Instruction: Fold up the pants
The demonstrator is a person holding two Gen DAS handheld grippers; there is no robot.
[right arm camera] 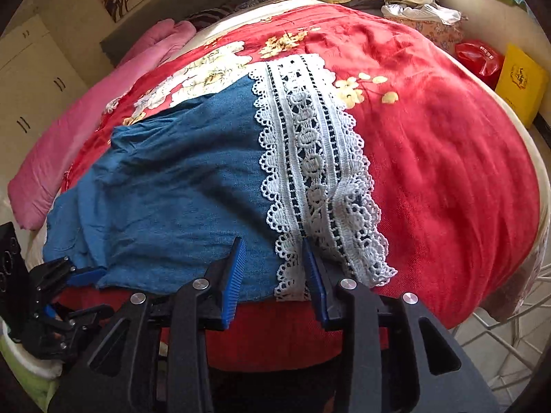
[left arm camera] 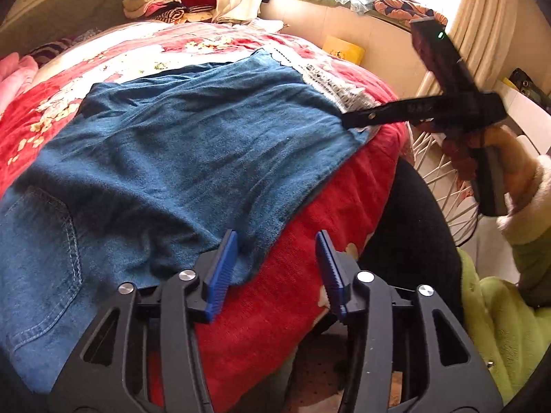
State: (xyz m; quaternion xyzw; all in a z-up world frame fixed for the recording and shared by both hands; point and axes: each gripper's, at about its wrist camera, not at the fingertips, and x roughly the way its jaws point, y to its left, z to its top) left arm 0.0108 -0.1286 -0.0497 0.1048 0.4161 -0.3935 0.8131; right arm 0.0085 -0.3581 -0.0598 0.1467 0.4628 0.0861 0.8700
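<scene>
Pants point(right arm camera: 179, 186), blue denim with lace hem point(right arm camera: 320, 179): spread flat on red blanket point(right arm camera: 447, 158), ready for folding. Left gripper point(left arm camera: 277, 268): jaws spread, empty, at near edge. Right gripper point(right arm camera: 272, 275): jaws apart, straddling hem edge, poised to pinch.

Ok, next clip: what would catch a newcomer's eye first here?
The blue pants spread across the bright red flowered blanket, with a white lace hem at their right end. Both hand-held grippers, left and right, sit open at the pants' near edge.
</scene>
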